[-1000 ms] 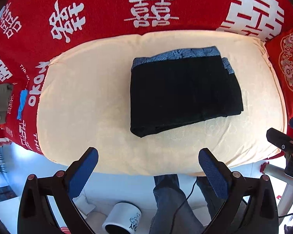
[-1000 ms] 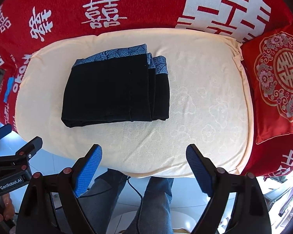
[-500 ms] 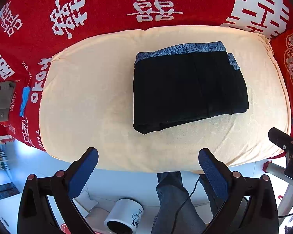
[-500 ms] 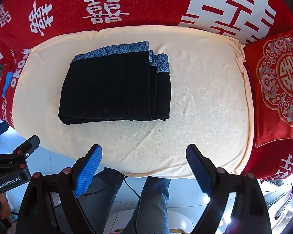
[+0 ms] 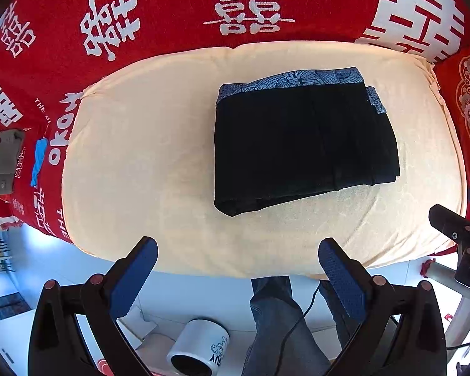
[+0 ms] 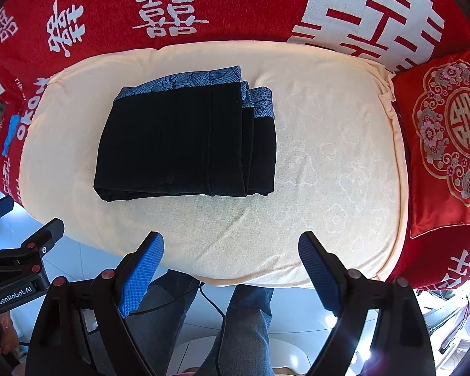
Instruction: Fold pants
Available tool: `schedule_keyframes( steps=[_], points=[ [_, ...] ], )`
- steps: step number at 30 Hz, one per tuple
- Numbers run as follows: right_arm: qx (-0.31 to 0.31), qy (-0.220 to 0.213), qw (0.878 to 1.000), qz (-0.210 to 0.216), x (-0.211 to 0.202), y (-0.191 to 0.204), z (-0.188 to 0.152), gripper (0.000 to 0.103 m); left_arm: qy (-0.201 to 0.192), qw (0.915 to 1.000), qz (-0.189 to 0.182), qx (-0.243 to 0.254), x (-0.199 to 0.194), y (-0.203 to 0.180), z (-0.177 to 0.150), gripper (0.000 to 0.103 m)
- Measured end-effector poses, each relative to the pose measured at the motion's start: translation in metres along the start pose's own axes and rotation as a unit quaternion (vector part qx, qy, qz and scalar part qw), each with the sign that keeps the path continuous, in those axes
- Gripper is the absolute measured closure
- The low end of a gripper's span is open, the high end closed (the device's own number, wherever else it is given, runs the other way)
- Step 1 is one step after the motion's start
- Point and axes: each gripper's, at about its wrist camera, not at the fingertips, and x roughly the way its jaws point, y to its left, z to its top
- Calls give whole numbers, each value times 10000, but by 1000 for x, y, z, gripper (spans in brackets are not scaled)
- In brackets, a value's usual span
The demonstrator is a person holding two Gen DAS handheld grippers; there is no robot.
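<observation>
The black pants (image 5: 300, 144) lie folded into a compact rectangle on the cream cushion (image 5: 141, 163), with a blue patterned waistband along the far edge. The right wrist view shows the same pants (image 6: 185, 141) left of centre on the cushion (image 6: 329, 163). My left gripper (image 5: 238, 250) hangs open high above the cushion's near edge, nothing between its blue pads. Likewise open and empty, my right gripper (image 6: 230, 246) hovers over the near edge, well clear of the pants.
A red cover with white characters (image 5: 172, 15) surrounds the cushion. A red embroidered pillow (image 6: 448, 144) lies at the right. Below the near edge are a person's jeans-clad legs (image 6: 244, 322), a white mug (image 5: 200, 351) on the floor and a cable.
Both views drifted slightly, so the cushion and pants sit a little lower in the frames. The pants have not moved and both grippers stayed open.
</observation>
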Motion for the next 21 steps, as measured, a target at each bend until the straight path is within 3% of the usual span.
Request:
schedule_keyframes(
  steps=[21],
  points=[
    [0, -2, 10000, -6, 0, 1, 1, 13, 2, 10000, -8, -3, 0, 3, 1, 0]
  ],
)
